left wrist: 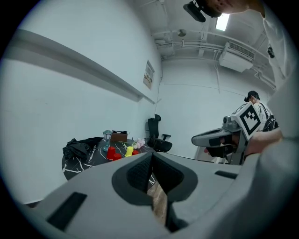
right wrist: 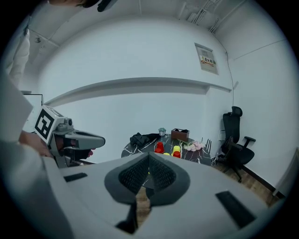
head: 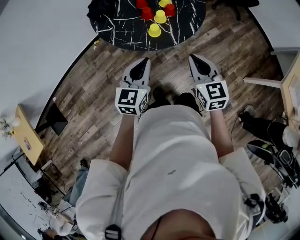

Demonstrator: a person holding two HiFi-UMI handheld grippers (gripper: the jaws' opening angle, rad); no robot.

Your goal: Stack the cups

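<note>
White-shirted person holds left claw and right claw closed, empty, well apart from cups.

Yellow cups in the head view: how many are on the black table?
3. One yellow cup is nearest the table's front edge, one just behind it, one cut by the picture's top edge. More may be hidden beyond it.

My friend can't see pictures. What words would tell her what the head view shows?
Seen from above, a person in white holds the left gripper and the right gripper, both shut and empty, pointing across a wooden floor toward a round black table. On it stand red and yellow cups.
</note>
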